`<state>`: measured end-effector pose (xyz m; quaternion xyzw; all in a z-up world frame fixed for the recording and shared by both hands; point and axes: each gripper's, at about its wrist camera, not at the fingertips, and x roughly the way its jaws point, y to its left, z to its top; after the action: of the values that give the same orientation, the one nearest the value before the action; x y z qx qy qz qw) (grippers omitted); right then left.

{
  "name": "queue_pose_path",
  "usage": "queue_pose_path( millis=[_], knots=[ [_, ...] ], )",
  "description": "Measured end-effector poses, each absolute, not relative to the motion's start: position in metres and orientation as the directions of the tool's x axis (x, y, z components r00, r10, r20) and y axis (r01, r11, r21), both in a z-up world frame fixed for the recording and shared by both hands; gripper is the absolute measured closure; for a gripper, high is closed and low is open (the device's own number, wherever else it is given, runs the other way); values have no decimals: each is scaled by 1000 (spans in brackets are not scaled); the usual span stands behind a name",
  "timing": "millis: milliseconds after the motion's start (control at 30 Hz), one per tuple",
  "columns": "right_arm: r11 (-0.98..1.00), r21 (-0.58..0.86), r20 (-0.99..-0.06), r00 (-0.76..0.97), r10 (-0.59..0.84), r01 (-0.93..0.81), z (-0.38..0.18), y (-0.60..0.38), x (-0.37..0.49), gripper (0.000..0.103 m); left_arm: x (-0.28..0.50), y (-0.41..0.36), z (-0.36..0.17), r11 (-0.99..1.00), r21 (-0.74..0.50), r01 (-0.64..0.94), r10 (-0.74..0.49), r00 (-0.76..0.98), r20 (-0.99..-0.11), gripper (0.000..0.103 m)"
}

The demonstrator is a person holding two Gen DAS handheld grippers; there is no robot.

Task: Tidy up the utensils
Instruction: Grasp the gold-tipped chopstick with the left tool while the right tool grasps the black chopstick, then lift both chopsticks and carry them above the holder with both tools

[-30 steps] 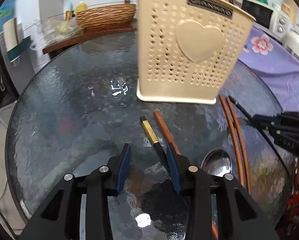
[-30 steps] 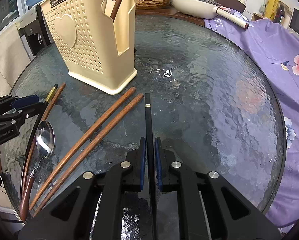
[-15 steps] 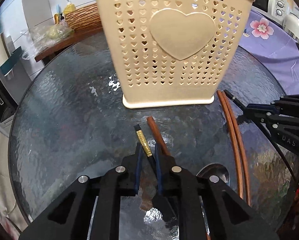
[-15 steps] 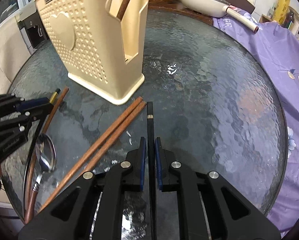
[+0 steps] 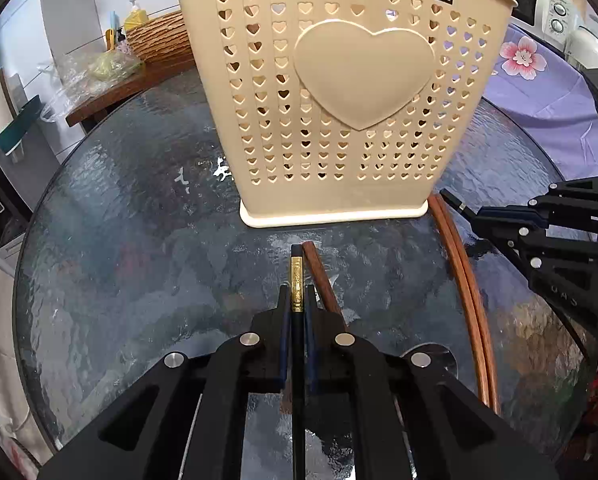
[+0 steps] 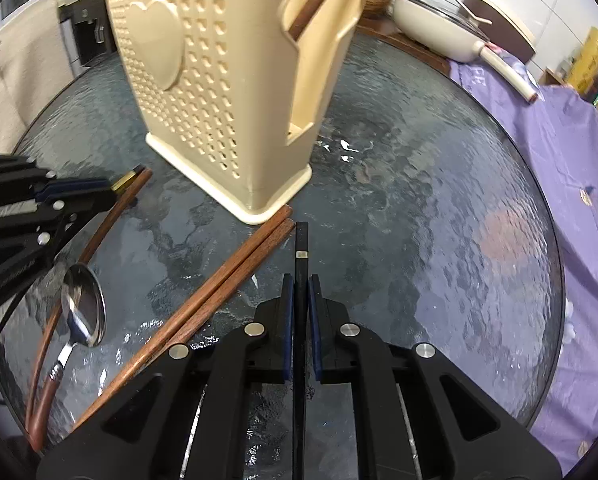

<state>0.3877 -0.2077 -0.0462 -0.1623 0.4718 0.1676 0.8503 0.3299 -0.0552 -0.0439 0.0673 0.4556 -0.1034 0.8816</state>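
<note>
Left tongs [image 5: 298, 300] newly closed around gold-banded black chopstick [image 5: 297, 280]

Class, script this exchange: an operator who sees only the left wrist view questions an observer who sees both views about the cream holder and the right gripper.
Operator: Is anything already inside the cream holder?
Observer: Yes. Its side has an arched opening, and through it a brown chopstick shows, leaning inside.
Operator: What does the right gripper have?
Observer: It is shut on a black chopstick that has a silver band near its far end.
</note>
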Motion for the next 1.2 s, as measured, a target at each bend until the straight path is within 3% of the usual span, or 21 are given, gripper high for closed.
queue_pose_path(
  millis=[233, 567, 1200],
  knots=[
    [906, -54, -836, 515, 189, -420, -42, -220, 375, 95, 331, -48, -39, 974, 1, 226, -134, 584, -801, 96],
    [918, 34, -720, 627, 297, -396, 5, -246, 358, 95, 318, -31, -1, 978, -34, 205, -166, 670, -724, 96],
    [866, 195, -549, 681, 485, -460, 92, -271, 322, 95, 276, -24, 76, 962, -108, 251, -266, 773, -575, 96]
  ],
)
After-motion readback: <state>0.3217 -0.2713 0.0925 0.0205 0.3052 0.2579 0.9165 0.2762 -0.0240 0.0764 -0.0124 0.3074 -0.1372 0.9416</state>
